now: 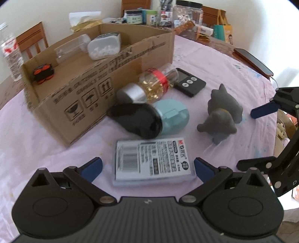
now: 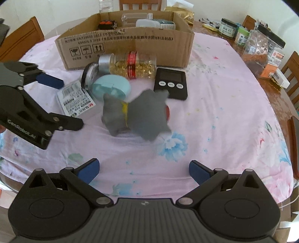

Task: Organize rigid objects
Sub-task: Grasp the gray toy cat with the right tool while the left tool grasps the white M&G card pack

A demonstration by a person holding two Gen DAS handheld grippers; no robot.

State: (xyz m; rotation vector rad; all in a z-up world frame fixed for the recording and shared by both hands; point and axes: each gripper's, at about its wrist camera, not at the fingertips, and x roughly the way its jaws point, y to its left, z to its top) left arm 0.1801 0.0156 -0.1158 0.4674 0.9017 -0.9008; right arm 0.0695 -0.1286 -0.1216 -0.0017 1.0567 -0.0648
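Observation:
A cardboard box [image 1: 87, 93] [image 2: 119, 46] stands on the pink cloth and holds a black-and-orange item [image 1: 43, 73], a clear container [image 1: 71, 48] and a white tub [image 1: 103, 46]. In front of it lie a capsule bottle with a silver cap [image 1: 149, 87] [image 2: 130, 64], a black-lidded jar [image 1: 140, 119] [image 2: 89, 76], a light-blue case [image 1: 172, 115] [image 2: 112, 87], a black timer [image 1: 188, 82] [image 2: 171, 83], a grey cat figure [image 1: 222, 114] [image 2: 136, 115] and a flat white labelled packet [image 1: 151, 162] [image 2: 74, 97]. My left gripper [image 1: 147, 168] is open, straddling the packet. My right gripper [image 2: 143, 170] is open and empty, short of the cat.
Jars, bottles and packets [image 1: 164, 15] [image 2: 257, 41] crowd the bare table beyond the cloth. A phone [image 1: 252, 60] lies at the cloth's right edge. Wooden chairs [image 1: 31, 41] [image 2: 20, 37] stand around the table. A plastic bottle [image 1: 9, 54] is left of the box.

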